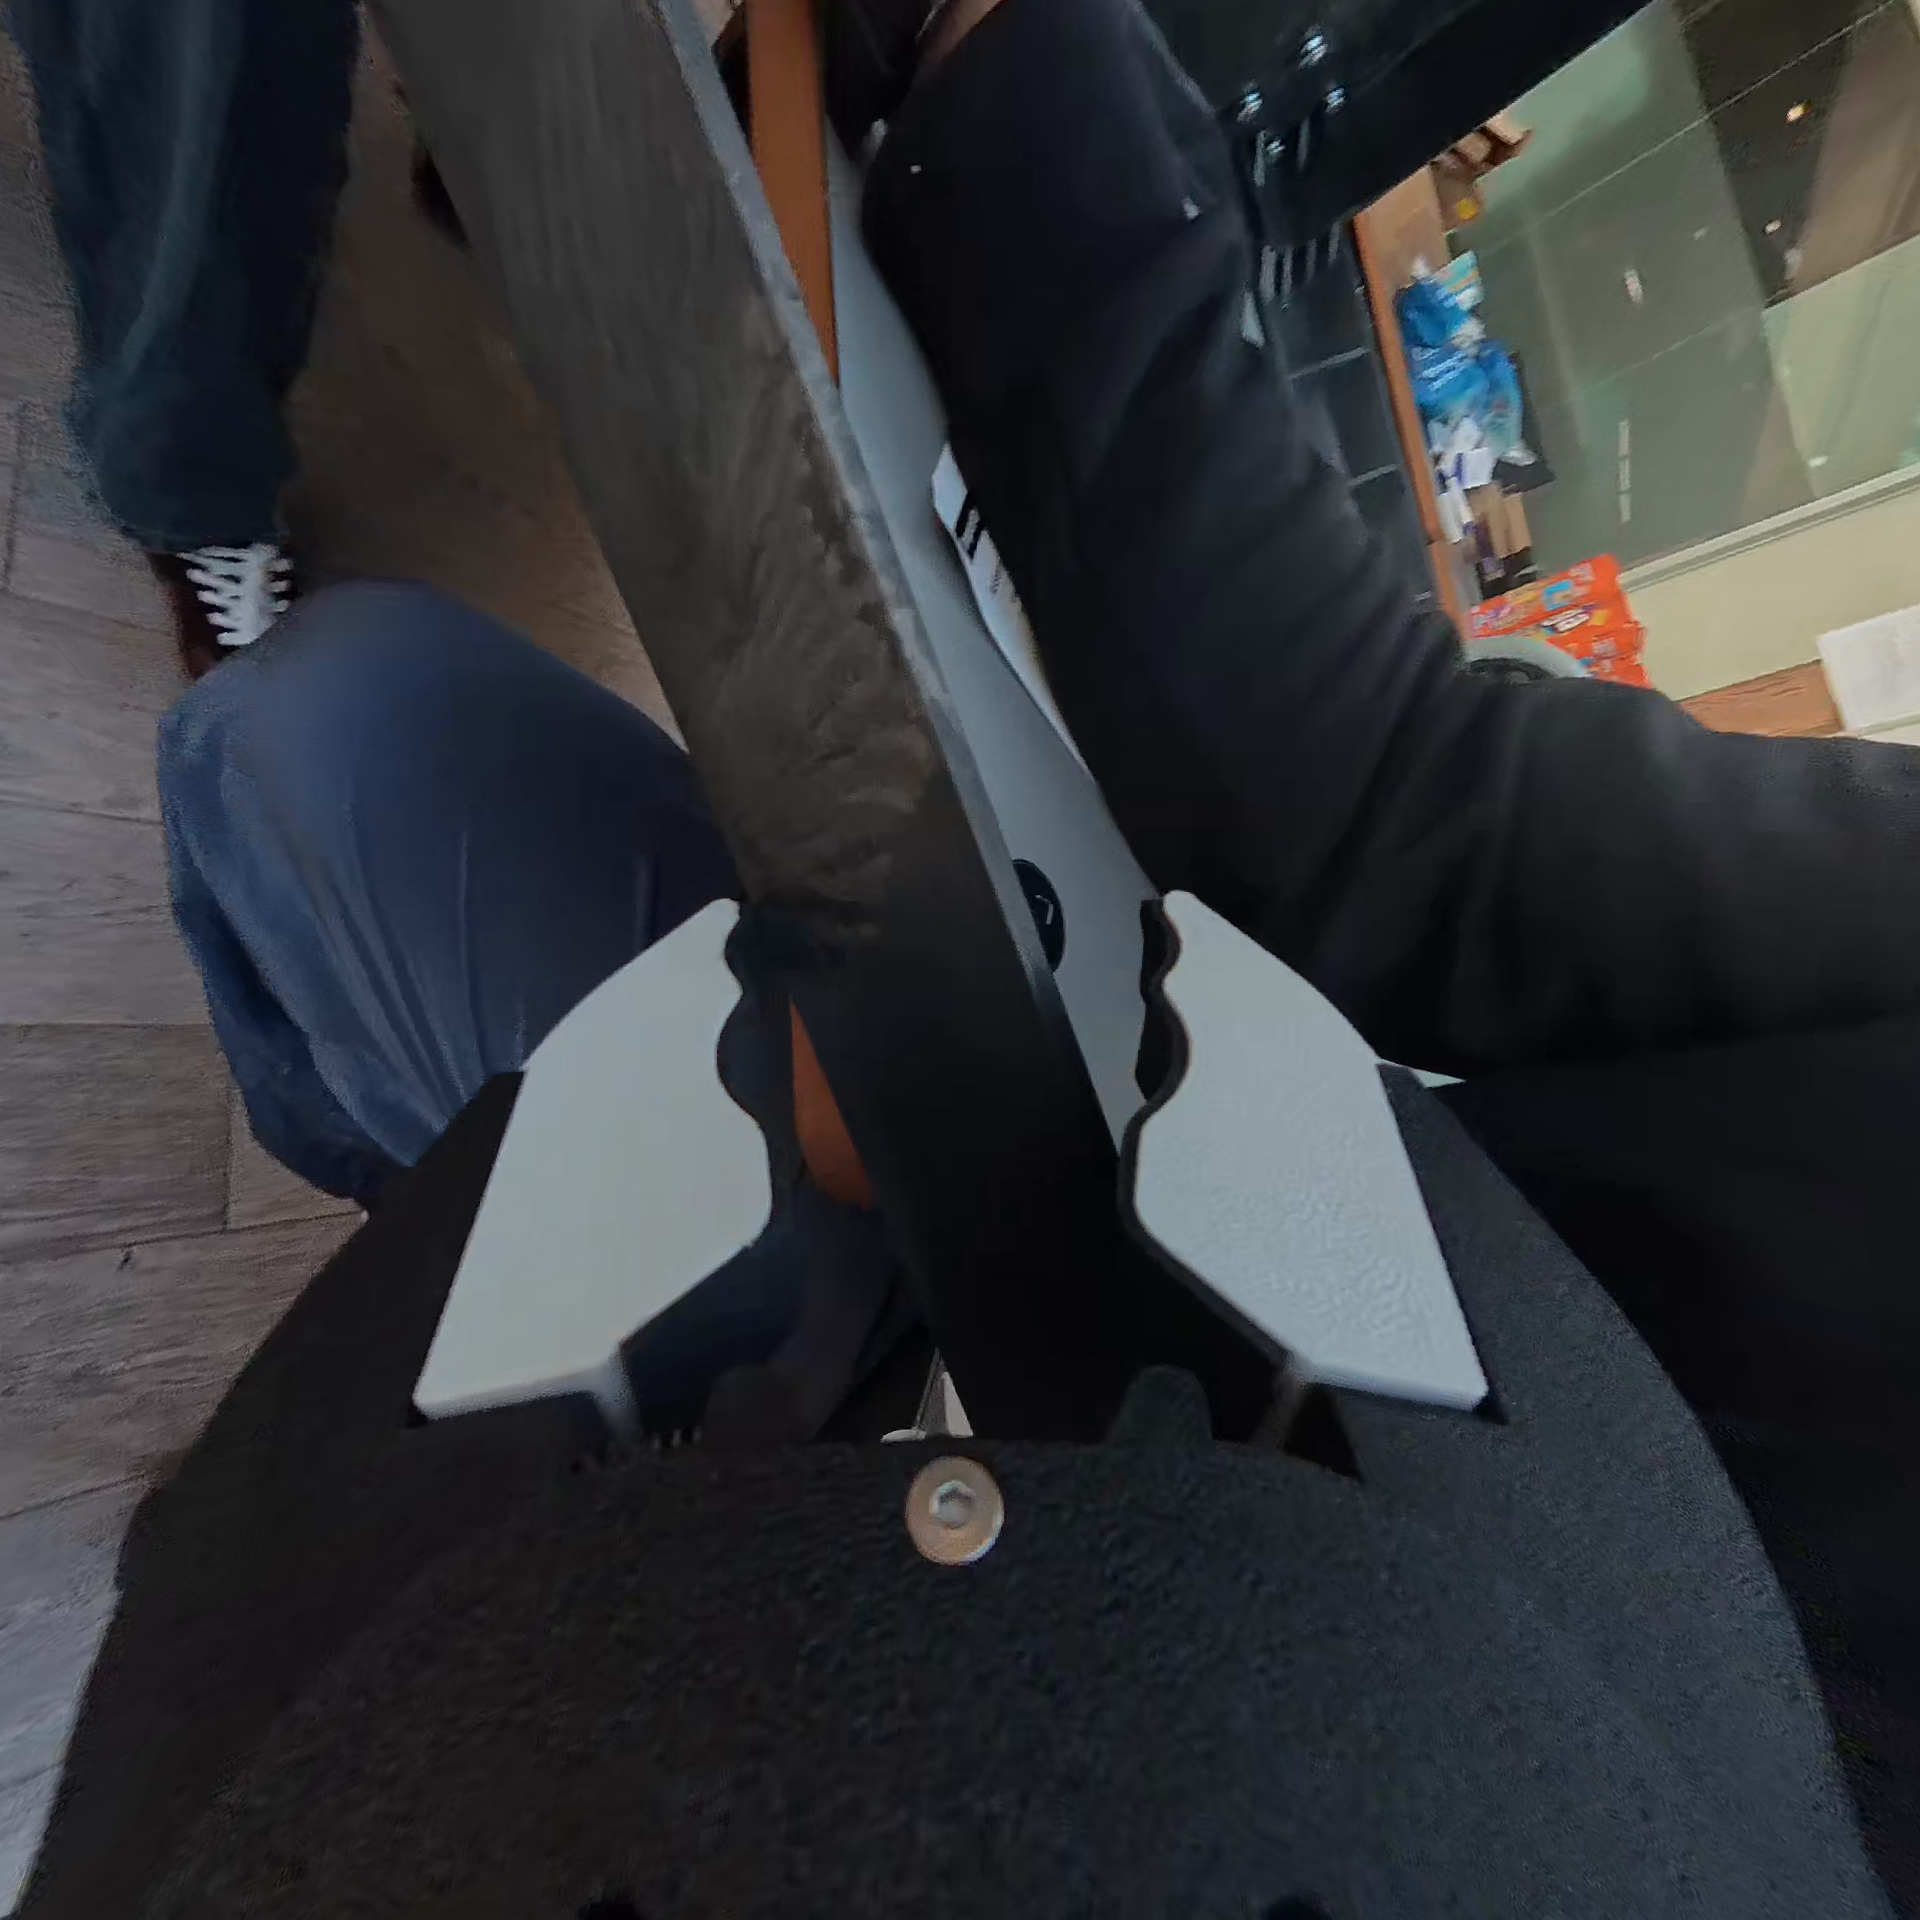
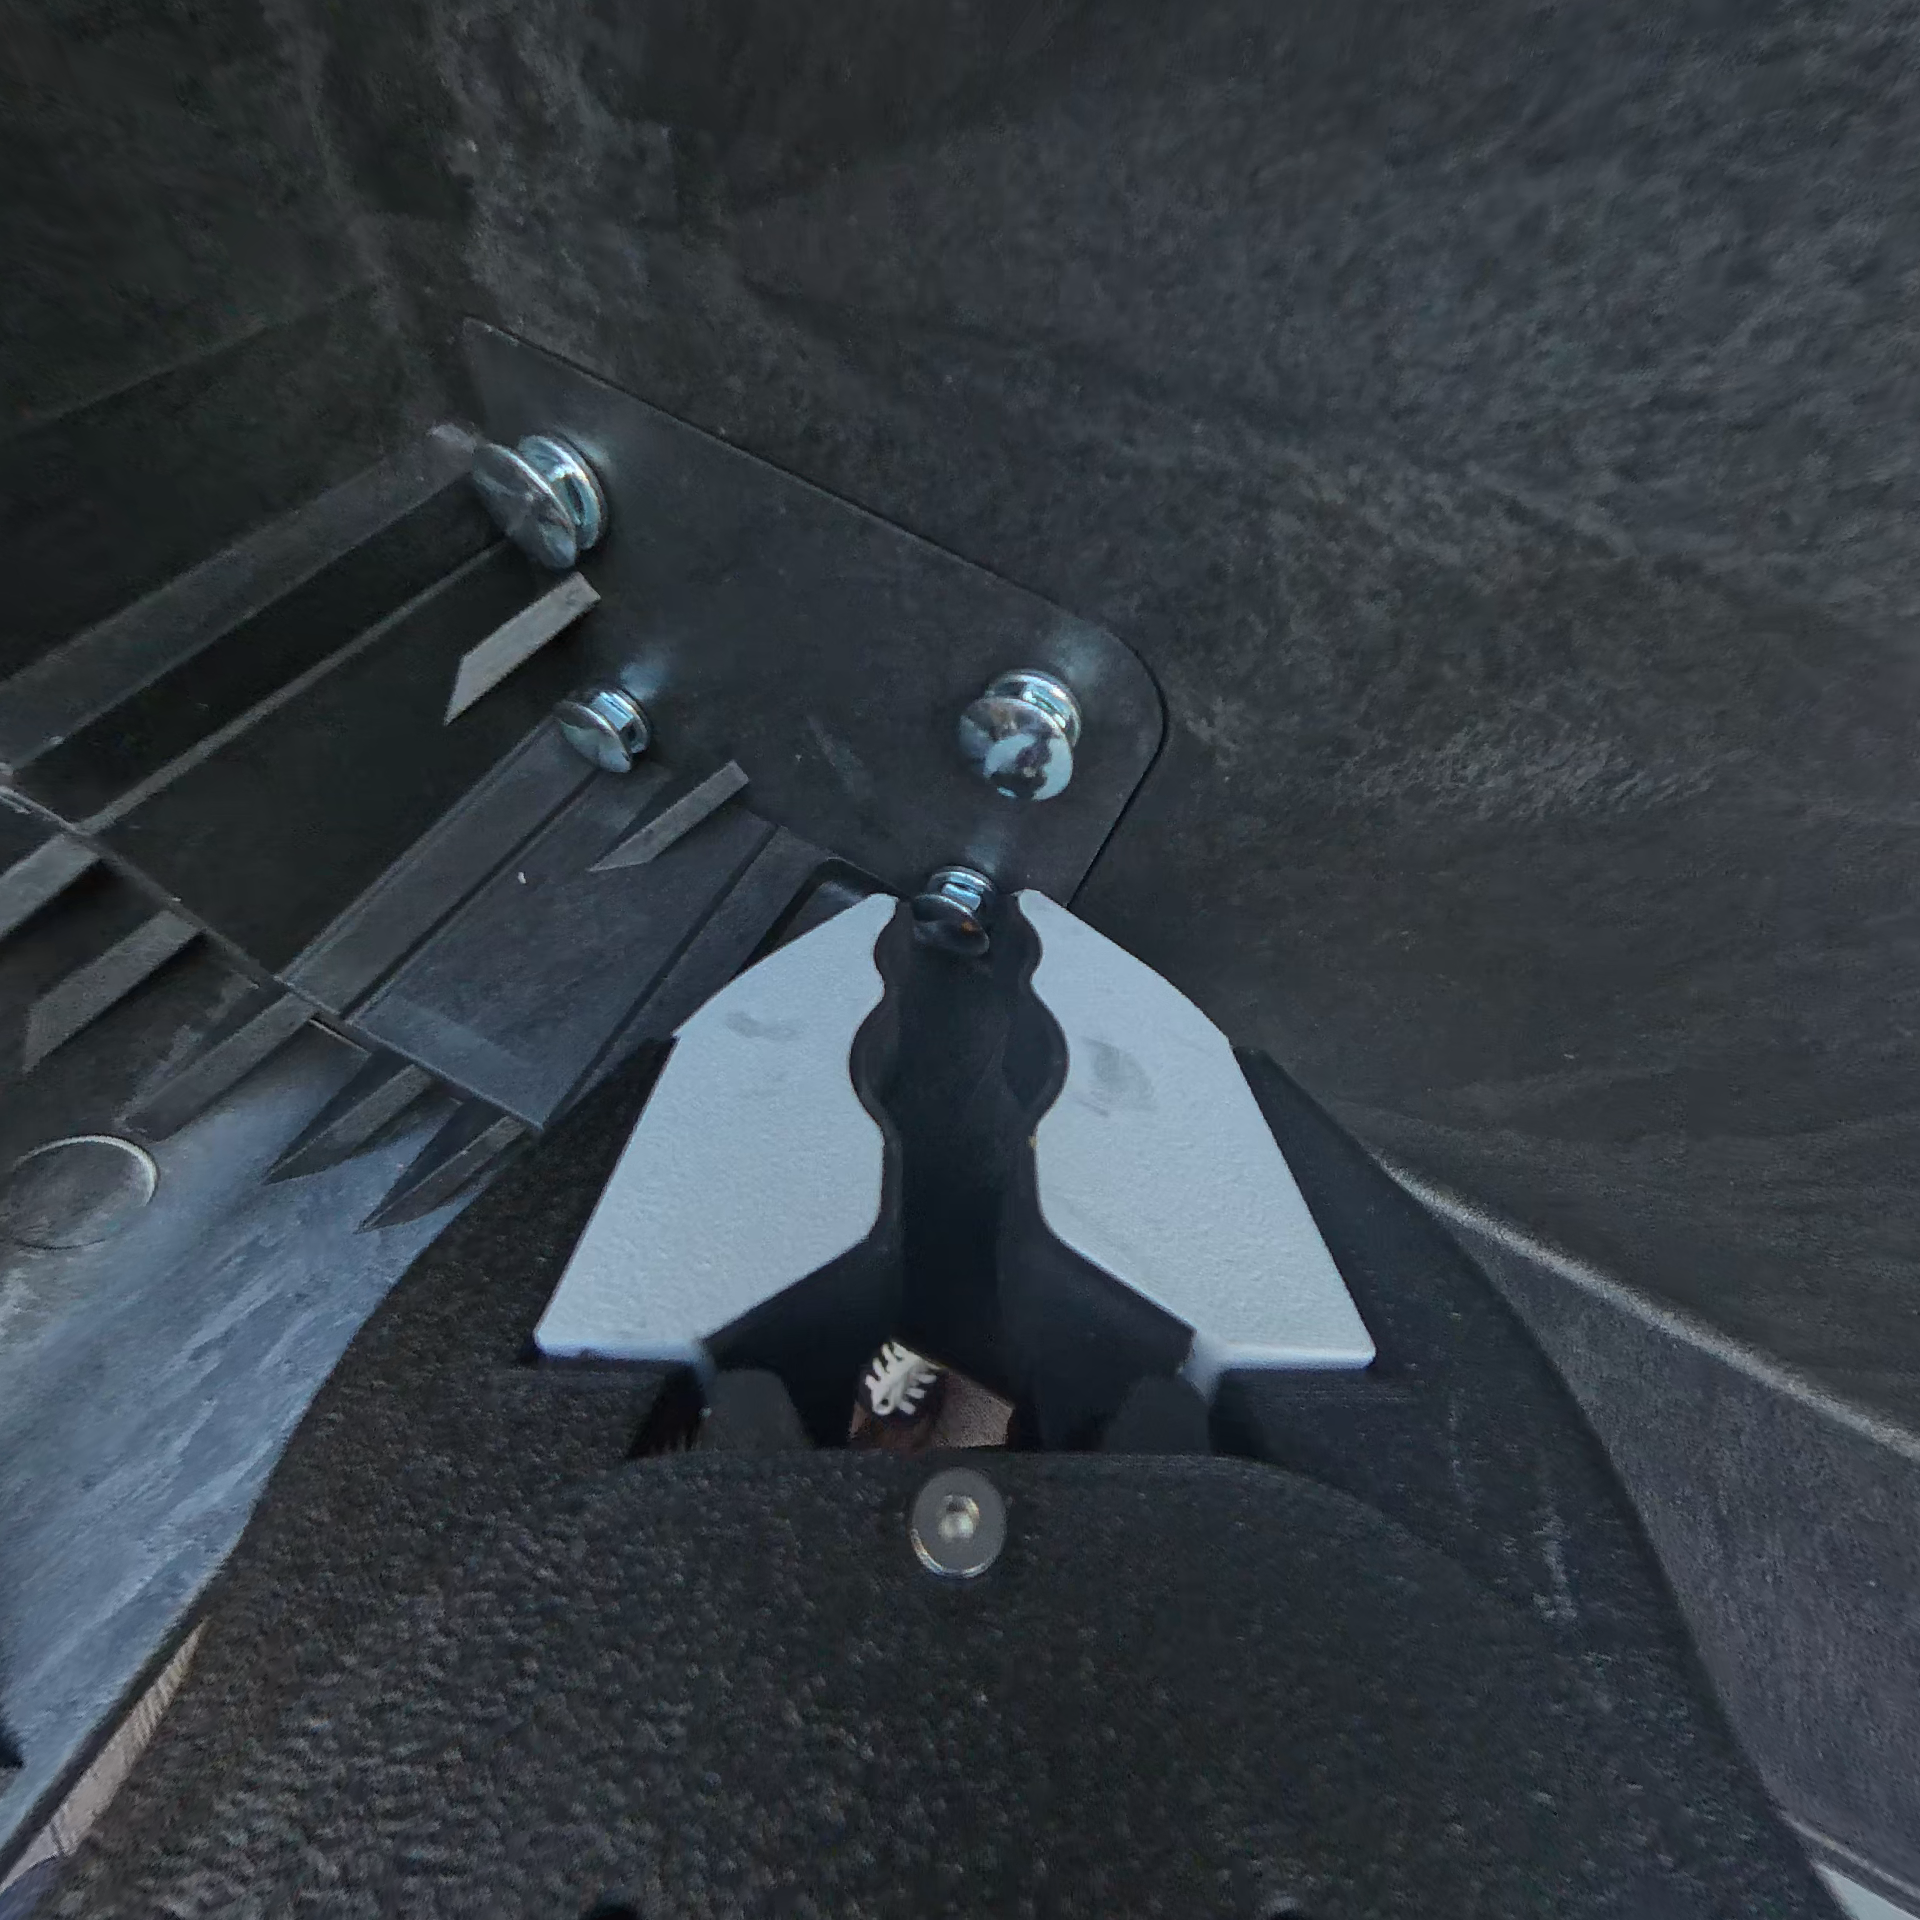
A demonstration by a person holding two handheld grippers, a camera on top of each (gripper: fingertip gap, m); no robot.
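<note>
In the left wrist view my left gripper (image 1: 951,920) is closed around a thick dark panel (image 1: 727,582) that runs edge-on between its white fingers (image 1: 623,1143). The panel has a dark grained face, a black edge and a white face (image 1: 1081,873) with an orange strip behind. The left tip rests on the dark face and the right pad lies against the panel lower down. In the right wrist view my right gripper (image 2: 956,904) is shut on a small shiny screw (image 2: 951,906). The screw sits at the lower corner of a black metal bracket (image 2: 831,644).
Three more screws (image 2: 1018,732) hold the bracket to a black felt-like surface (image 2: 1351,416) beside ribbed black plastic (image 2: 312,831). A person's black sleeve (image 1: 1247,623), blue trouser legs (image 1: 416,883) and a laced shoe (image 1: 234,592) are close. Wooden floor (image 1: 94,831), orange boxes (image 1: 1558,623).
</note>
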